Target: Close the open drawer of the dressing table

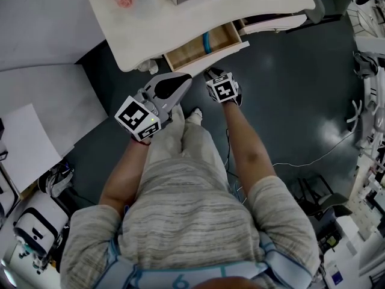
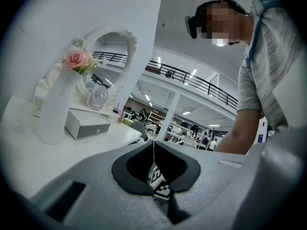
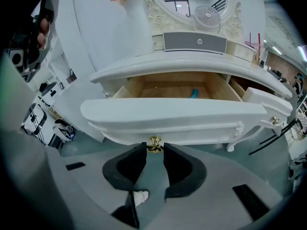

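Note:
The white dressing table [image 1: 150, 17] stands ahead with its wooden drawer [image 1: 207, 59] pulled far out. In the right gripper view the drawer's white front [image 3: 177, 114] fills the middle, and a small blue object [image 3: 194, 93] lies inside. My right gripper [image 3: 154, 148] points down at the front, open, its tips on either side of the brass knob [image 3: 154, 143]. In the head view the right gripper [image 1: 212, 74] sits just under the drawer. My left gripper [image 1: 185, 80] hovers beside it on the left, held level. Its pads are closed together on nothing [image 2: 153, 145].
On the tabletop are a white vase with pink roses [image 2: 57, 104], an oval mirror [image 2: 108, 56], a small fan [image 3: 207, 16] and a grey-fronted box [image 3: 194, 41]. A second drawer [image 3: 266, 99] on the right is slightly open. A cable [image 1: 313, 155] lies on the dark floor.

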Available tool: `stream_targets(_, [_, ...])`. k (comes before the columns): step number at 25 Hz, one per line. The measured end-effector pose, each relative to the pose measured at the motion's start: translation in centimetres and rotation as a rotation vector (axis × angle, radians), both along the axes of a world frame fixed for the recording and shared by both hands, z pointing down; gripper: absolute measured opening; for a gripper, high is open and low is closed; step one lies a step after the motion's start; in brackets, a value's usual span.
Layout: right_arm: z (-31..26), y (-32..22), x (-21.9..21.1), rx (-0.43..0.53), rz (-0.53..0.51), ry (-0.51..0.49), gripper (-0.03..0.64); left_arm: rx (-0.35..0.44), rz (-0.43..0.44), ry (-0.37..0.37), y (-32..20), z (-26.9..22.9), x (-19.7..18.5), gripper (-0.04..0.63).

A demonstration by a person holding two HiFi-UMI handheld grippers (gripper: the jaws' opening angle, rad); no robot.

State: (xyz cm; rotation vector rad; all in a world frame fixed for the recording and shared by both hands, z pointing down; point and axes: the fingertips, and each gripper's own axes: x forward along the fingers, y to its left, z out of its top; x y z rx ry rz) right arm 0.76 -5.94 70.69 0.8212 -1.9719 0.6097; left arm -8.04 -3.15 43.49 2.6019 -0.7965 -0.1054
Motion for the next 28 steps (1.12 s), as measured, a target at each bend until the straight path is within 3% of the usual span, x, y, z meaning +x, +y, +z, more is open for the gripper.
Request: stream_targets(28, [-0.2, -8.2, -5.0, 0.061, -0.031, -0.019, 0.098, -0.028, 0.002, 0.001, -3.6, 1.7, -0.9, 0.017])
